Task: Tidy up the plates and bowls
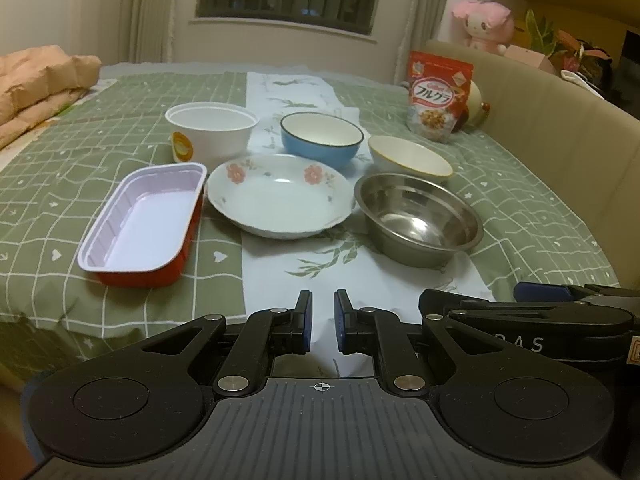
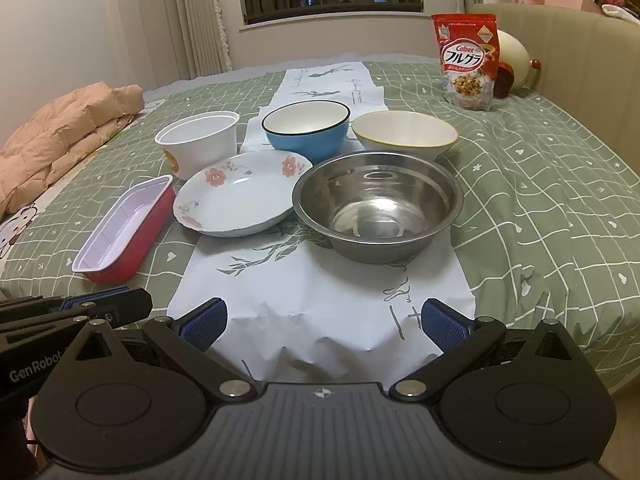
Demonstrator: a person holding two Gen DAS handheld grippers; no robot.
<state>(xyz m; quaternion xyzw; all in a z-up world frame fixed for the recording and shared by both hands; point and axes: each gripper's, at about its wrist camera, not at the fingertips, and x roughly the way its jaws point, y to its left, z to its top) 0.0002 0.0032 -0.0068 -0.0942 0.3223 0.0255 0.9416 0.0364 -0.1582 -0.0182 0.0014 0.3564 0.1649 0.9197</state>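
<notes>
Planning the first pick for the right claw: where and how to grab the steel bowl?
Likely best by the near rim of the steel bowl: one pad inside, one outside. It sits upright and empty, its thin rolled lip facing the right claw, which is open. The flowered plate crowds its left side, so come straight in from the front, angled down.
</notes>
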